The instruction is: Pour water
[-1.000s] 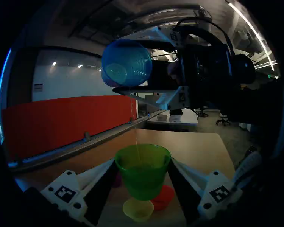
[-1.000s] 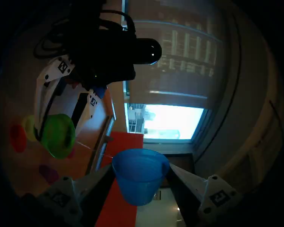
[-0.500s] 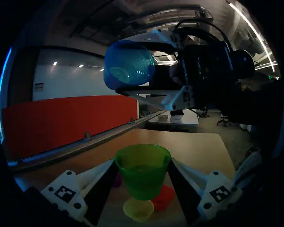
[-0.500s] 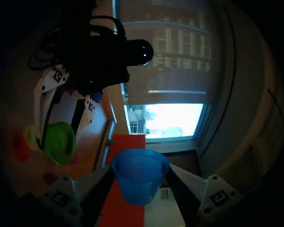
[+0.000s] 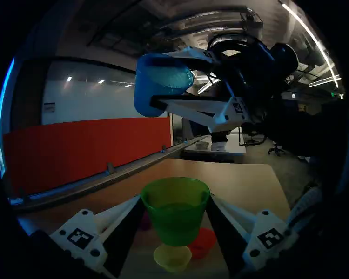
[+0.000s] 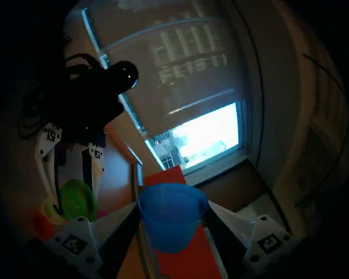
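blue cup (image 5: 158,88): tilted, aloft | green cup (image 5: 175,209): upright, part-filled

Green cup (image 5: 175,209), blue cup (image 6: 172,214)

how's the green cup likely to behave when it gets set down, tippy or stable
Probably top-heavy: the green cup has a wide bowl tapering to a narrow bottom, with liquid inside, so a nudge could tip it. It looks like thin translucent plastic, so likely light and slightly squeezable in the left gripper.
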A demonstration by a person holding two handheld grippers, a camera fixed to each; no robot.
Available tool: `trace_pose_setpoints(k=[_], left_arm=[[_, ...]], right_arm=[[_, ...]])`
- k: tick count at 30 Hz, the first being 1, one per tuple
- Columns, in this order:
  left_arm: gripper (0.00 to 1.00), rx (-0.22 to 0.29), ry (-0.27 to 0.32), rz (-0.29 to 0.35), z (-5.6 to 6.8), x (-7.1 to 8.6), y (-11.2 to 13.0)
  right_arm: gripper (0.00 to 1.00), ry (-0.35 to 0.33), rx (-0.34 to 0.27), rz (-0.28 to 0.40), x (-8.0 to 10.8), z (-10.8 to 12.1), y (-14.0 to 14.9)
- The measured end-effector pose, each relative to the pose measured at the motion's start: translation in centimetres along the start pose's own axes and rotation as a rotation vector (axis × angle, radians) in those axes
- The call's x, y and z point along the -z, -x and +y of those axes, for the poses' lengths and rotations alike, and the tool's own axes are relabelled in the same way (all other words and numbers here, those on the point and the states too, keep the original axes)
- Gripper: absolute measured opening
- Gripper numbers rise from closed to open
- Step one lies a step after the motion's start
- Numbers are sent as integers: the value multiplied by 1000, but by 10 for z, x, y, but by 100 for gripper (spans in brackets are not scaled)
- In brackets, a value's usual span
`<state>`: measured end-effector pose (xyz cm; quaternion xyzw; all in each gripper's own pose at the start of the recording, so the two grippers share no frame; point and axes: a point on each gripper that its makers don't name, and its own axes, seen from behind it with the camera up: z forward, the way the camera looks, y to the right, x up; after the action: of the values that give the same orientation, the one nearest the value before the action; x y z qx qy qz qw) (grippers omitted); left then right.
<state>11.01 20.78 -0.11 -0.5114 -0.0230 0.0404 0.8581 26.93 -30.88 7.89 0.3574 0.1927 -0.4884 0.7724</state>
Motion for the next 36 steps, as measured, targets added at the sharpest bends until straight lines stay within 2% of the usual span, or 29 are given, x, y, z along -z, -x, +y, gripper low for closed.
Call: trace_pose_setpoints(k=[6,13,24,28,36], left_arm=[[87,-3,-6,1,-1,1,-2],[86,-5,-12,-4,-2,3,-1],[86,-10,-20,-4,-5,5,-3],[86,-11,-27,-6,-6,5,-3],[87,-11,-44,-9,-13,7,-3]], right_arm=[[91,-12,-197,1,6,-9,2],[91,-31,-463,0,12,-14,5],[90,-63,-845,-14,16,-21,15],[90,-63,-921,-29,18,-22,20],[91,-83,-999,-51,23,-29,26]])
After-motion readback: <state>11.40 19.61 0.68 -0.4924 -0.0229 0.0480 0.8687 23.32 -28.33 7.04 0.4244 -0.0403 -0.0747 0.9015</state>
